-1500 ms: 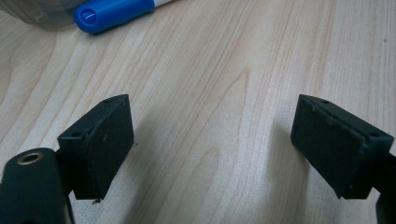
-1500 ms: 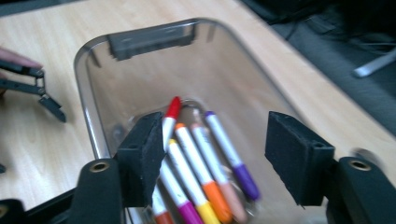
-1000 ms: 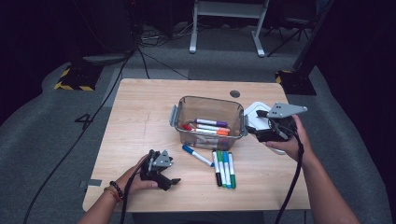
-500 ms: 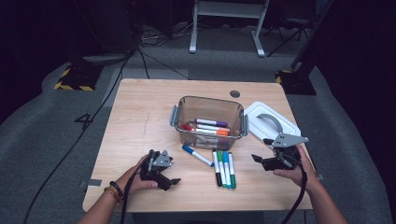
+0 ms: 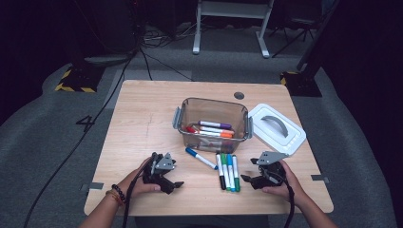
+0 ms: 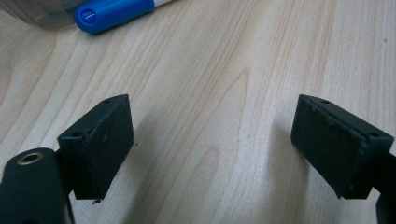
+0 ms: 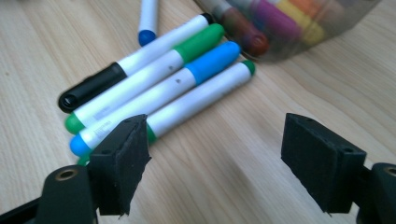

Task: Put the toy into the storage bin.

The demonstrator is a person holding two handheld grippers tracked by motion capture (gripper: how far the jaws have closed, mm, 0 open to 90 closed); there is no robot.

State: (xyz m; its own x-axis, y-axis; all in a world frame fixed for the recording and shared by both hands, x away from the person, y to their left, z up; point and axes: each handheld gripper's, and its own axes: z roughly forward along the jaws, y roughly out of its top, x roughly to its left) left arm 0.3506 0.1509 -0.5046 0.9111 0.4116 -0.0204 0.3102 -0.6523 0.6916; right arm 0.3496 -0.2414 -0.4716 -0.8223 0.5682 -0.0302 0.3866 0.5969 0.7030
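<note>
My right gripper (image 5: pixel 250 180) sits low on the table (image 5: pixel 142 123), lower right of centre in the high view. Its jaws stand wide and have just eased inward a touch, with only bare wood between them. In the right gripper view, the row of four markers (image 7: pixel 154 88) lies just past the left-hand pad (image 7: pixel 122 163), at the upper left of that frame. The nearest green-tipped one is almost against the pad. The black, green, blue and green markers lie side by side, touching. To the right of the jaws I have open wood. The clear box of markers (image 5: pixel 214 124) is beyond the row, toward the upper middle. Its white lid (image 5: pixel 277 128) lies flat above my right hand, overhanging the table's right edge. My left gripper (image 5: pixel 174 185), lower left of centre, is also released with nothing between the jaws. A loose blue-capped marker (image 6: pixel 114 13) lies at the top left of the left gripper view. Both hands are near the table's bottom edge, and the wide left half of the table is free.
</note>
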